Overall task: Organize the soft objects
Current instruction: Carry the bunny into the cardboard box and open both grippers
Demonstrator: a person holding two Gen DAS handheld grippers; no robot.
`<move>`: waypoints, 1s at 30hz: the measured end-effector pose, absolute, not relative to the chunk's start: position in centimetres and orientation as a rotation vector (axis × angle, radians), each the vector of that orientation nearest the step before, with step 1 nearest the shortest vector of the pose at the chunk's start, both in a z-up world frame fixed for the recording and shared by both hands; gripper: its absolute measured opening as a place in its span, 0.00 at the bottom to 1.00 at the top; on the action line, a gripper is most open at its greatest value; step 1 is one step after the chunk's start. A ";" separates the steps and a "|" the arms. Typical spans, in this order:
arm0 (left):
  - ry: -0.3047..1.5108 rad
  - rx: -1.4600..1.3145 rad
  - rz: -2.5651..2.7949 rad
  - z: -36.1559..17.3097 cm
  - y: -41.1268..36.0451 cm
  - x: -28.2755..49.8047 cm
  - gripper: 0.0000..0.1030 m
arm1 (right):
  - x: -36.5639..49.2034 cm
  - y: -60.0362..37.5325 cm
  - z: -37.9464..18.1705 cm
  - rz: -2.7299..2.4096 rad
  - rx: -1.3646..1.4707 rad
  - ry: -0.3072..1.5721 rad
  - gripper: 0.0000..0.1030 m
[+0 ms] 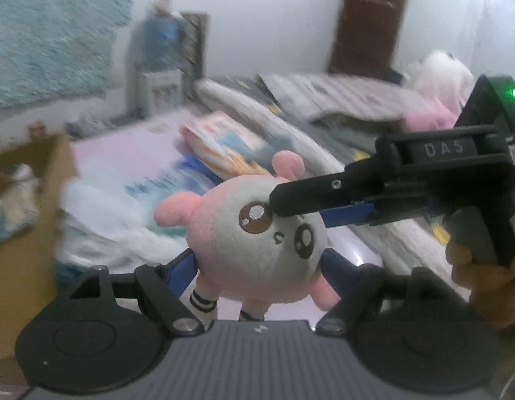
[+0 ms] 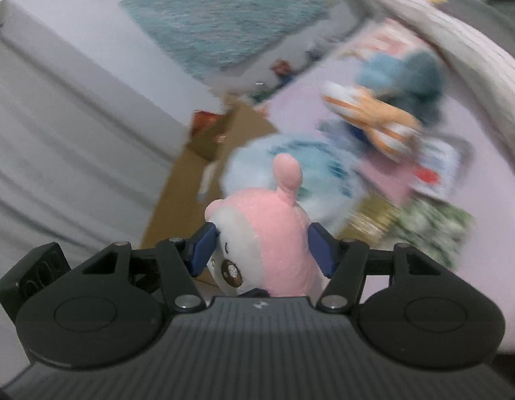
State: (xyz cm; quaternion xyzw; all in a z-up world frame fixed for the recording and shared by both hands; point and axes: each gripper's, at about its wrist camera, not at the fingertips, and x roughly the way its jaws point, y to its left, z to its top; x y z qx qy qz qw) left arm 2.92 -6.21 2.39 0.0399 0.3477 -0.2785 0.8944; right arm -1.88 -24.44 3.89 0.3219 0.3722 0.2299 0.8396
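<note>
The pink and white plush toy (image 1: 257, 243) hangs low in the middle of the left wrist view, its round body squeezed between the blue pads of the left gripper (image 1: 257, 266), while the right gripper (image 1: 290, 205) reaches in from the right of that frame and pinches the top of its head beside one embroidered eye. In the right wrist view the same toy sits at lower centre, clamped by the head between that gripper's blue pads (image 2: 204, 250), so both grippers are clenched on the one toy. The likeliest trouble is a tug-of-war: if the two hands drift apart or twist against each other, the stuffed body will stretch or squirm out of one grip, because short, slippery pile over springy filling gives the pads little to bite on. A release by both at once would drop it onto the clutter below. The toy is ball-shaped with stubby rounded ears and thin striped legs dangling toward the left gripper's base, and those could snag in the linkage. Behind it lie a fluffy pale blue plush (image 2: 290, 173), a blue and orange soft toy (image 2: 384, 110) and a brown cardboard box (image 1: 27, 200) at the left edge, all blurred; the box looks a plausible destination, though I cannot tell.
</note>
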 end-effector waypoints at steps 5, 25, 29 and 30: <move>0.638 0.039 -0.446 5.8 -1.3 4.2 0.79 | 3.1 -19.8 6.7 0.635 0.659 0.780 0.59; 0.783 -0.146 -0.113 3.5 13.6 24.3 0.80 | 30.8 -0.9 5.0 0.782 0.467 0.966 0.65; 0.886 -0.250 -0.153 0.3 14.3 28.6 0.80 | 32.9 -2.8 4.9 0.710 0.474 0.890 0.65; 0.916 -0.270 -0.150 -0.6 14.3 29.5 0.79 | 33.1 -3.7 5.0 0.700 0.496 0.876 0.65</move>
